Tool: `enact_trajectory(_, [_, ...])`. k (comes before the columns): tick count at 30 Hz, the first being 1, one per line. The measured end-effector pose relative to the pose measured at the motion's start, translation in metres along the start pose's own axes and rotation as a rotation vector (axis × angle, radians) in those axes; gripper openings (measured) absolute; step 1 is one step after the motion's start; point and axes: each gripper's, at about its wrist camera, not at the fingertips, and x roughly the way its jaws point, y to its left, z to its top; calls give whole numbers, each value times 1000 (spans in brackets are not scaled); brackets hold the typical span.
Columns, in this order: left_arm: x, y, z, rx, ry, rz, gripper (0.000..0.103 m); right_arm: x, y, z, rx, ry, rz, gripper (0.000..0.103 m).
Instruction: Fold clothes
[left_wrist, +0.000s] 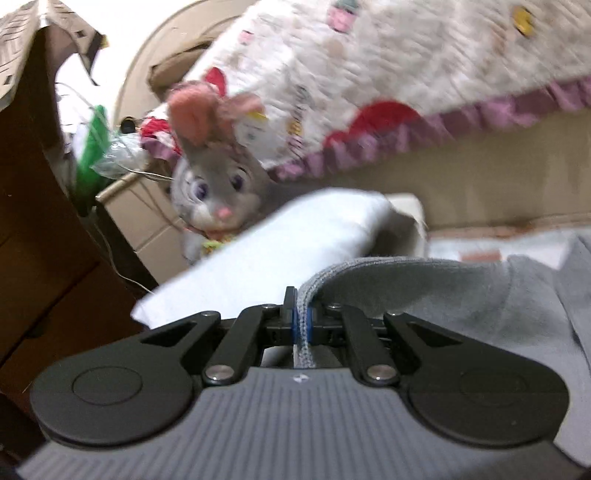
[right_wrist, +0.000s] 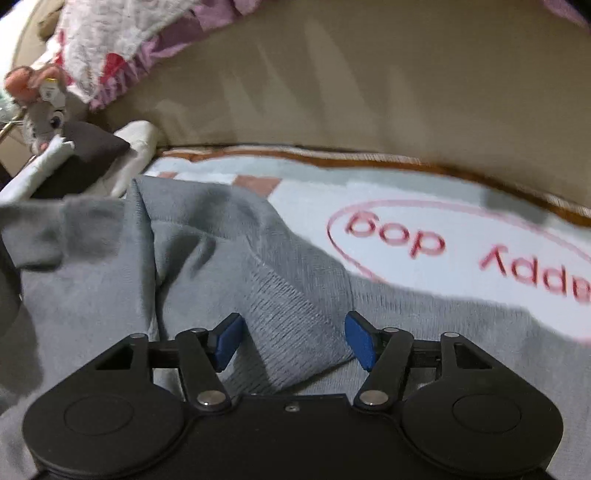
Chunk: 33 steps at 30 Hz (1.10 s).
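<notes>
A grey knit sweater (right_wrist: 207, 251) lies rumpled on a pale blue blanket (right_wrist: 443, 258) with red lettering. My left gripper (left_wrist: 303, 317) is shut on a ribbed edge of the grey sweater (left_wrist: 424, 288), which trails off to the right. My right gripper (right_wrist: 291, 338) is open, its blue pads (right_wrist: 360, 341) on either side of a ribbed cuff or hem of the sweater (right_wrist: 295, 332) that lies between them.
A grey plush rabbit (left_wrist: 218, 184) sits at the far left beside folded white cloth (left_wrist: 277, 251) and dark cloth (right_wrist: 85, 151). A quilted cover with purple ruffle (left_wrist: 406, 74) hangs over the beige sofa back (right_wrist: 369, 92). A brown cabinet (left_wrist: 33, 221) stands left.
</notes>
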Motion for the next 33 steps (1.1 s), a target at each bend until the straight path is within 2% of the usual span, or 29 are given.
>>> enact_trajectory(2, [12, 11, 13, -14, 1, 12, 4, -1, 6, 1, -81, -36, 28, 27])
enact_trajectory(4, [25, 18, 24, -17, -4, 33, 4, -4, 13, 4, -125, -62, 20, 12])
enact_trajectory(5, [29, 20, 29, -10, -10, 51, 4, -8, 16, 6, -138, -95, 7, 5])
enact_trajectory(8, [38, 30, 41, -51, -31, 83, 4, -29, 20, 18, -158, -204, -59, 5])
enact_trajectory(11, [46, 33, 47, -91, -38, 93, 4, -57, 15, 37, -123, -339, -83, 5])
enact_trajectory(14, [58, 13, 37, -35, -46, 84, 5, -70, 14, 53, -159, -456, -106, 5])
enact_trajectory(16, [67, -6, 25, 54, -12, 61, 11, -59, 5, 60, -164, -421, -21, 8])
enact_trajectory(17, [71, -15, 18, 103, 17, 62, 15, -49, 0, 62, -149, -352, -22, 24])
enact_trajectory(18, [70, -24, 11, 141, 33, 61, 19, -39, -4, 61, -135, -272, -43, 31])
enact_trajectory(19, [63, -30, 6, 160, 36, 31, 25, -36, -10, 60, -123, -215, -48, 40])
enact_trajectory(20, [57, -36, 1, 179, 40, 1, 37, -35, -16, 58, -110, -165, -47, 41])
enact_trajectory(22, [40, -46, -9, 200, 53, -85, 52, -46, -30, 58, -69, -116, -20, 47])
enact_trajectory(24, [25, -56, -15, 184, 83, -176, 52, -65, -46, 55, 24, -65, -43, 47])
enact_trajectory(26, [14, -68, -22, 163, 115, -266, 54, -87, -58, 47, 37, -30, -21, 54])
enact_trajectory(28, [10, -83, -29, 150, 139, -308, 59, -103, -61, 35, -43, 1, -27, 59])
enact_trajectory(30, [14, -97, -33, 153, 162, -321, 60, -106, -59, 24, -170, 13, -112, 60])
enact_trajectory(32, [18, -106, -33, 142, 192, -335, 60, -102, -61, 18, -238, -9, -193, 60])
enact_trajectory(33, [21, -104, -30, 112, 205, -350, 60, -98, -64, 18, -246, -10, -186, 60])
